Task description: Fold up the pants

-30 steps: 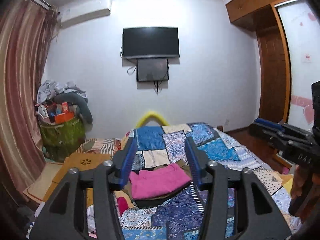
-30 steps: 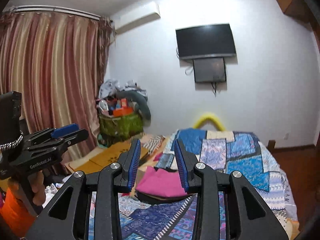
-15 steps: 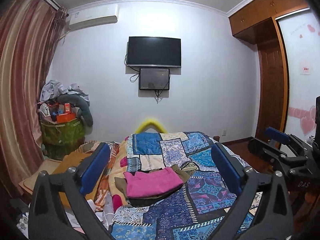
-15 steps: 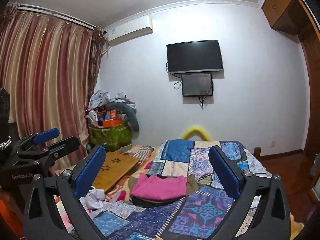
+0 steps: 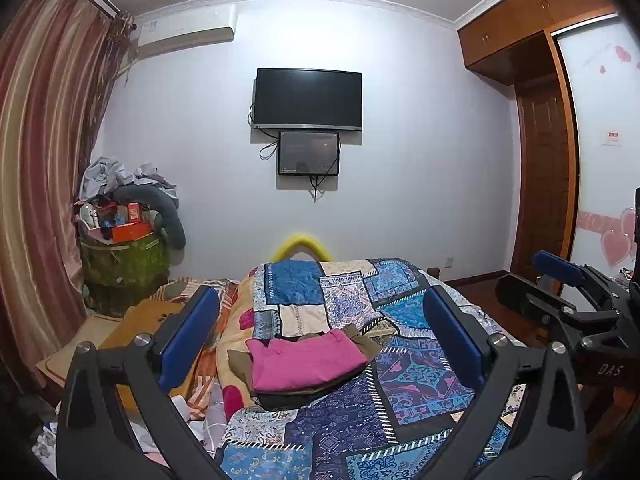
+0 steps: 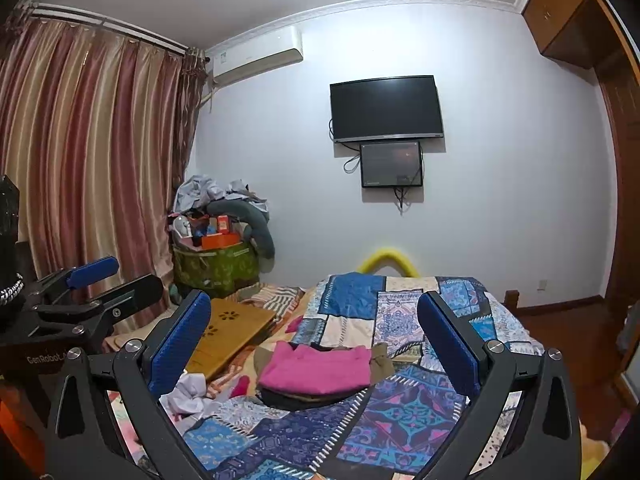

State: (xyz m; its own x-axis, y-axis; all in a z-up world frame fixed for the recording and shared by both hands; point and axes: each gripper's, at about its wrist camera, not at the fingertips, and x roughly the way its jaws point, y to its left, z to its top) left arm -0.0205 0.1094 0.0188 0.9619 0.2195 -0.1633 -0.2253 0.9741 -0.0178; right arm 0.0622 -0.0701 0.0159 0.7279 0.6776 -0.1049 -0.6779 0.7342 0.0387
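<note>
Resting on the patchwork bedspread (image 5: 400, 392), a small stack of folded garments sits toward the bed's left edge, roughly midway along its length. A pink folded piece (image 5: 304, 360) lies on top, with an olive-brown garment (image 5: 240, 364) and a dark one (image 5: 288, 400) showing beneath it; which of these are the pants cannot be told from the pictures. The stack looks compact and squared, with only a bit of olive cloth sticking out at its right side, so the folding appears largely or wholly finished for these pieces.

Both tools hang back from the pile, near the foot of the bed, touching nothing. The left gripper (image 5: 316, 344) has its blue pads spread as wide as they go, with only the distant stack visible through the gap. The right gripper (image 6: 316, 344) is likewise spread wide and empty, and each gripper shows at the side of the other's view.

No unfolded pants lie on the bedspread. Crumpled white cloth (image 6: 188, 394) sits off the left edge of the bed, and a heaped green basket (image 6: 216, 268) stands by the curtain (image 6: 88, 160); whether either holds further work is unclear.
</note>
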